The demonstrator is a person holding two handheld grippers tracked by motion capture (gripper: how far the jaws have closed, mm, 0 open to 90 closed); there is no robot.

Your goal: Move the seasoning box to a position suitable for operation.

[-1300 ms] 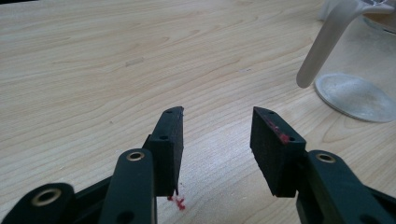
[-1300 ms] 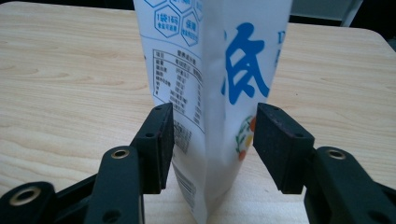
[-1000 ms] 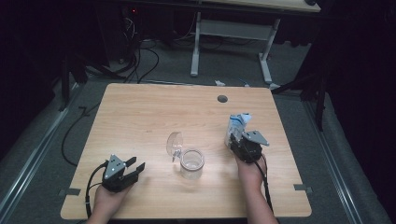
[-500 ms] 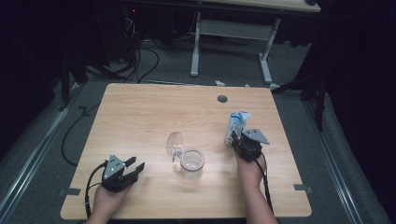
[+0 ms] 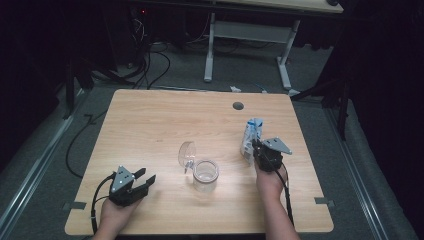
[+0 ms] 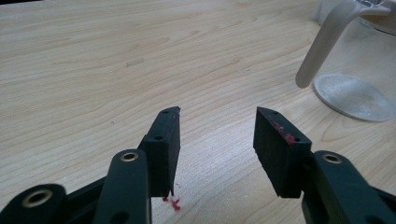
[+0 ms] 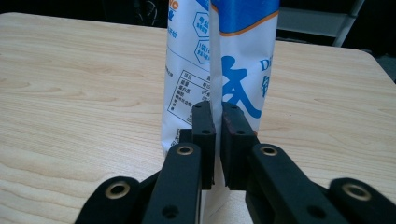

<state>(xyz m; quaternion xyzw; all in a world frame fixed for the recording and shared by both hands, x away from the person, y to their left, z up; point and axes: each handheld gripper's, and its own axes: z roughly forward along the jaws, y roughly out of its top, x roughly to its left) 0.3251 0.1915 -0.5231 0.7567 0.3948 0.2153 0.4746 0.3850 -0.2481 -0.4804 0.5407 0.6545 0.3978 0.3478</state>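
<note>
We have the right gripper (image 5: pixel 254 148) clamped on the side seam of a white and blue pouch (image 5: pixel 251 136) that stands upright on the right half of the wooden table (image 5: pixel 150 120). Its jaws have just been closing, and in the right gripper view they now pinch the thin fin of the pouch (image 7: pixel 219 60) between them, low down on the pack. The left gripper (image 5: pixel 145 181) rests near the front left corner with its jaws apart and nothing between them; in the left gripper view the clear glass pitcher (image 6: pixel 359 65) with its white handle sits a little way off to one side.

The pitcher (image 5: pixel 205 172), lid flipped open, stands near the middle of the table, between our two hands.

The risk we see lies in the hold. We grip only a narrow seam near the bottom, so the pouch may flop over or slip out when lifted. If it is already open, a tilt could spill its contents onto the table. Swinging it toward the pitcher, we could also knock the open lid (image 5: pixel 186 152).
</note>
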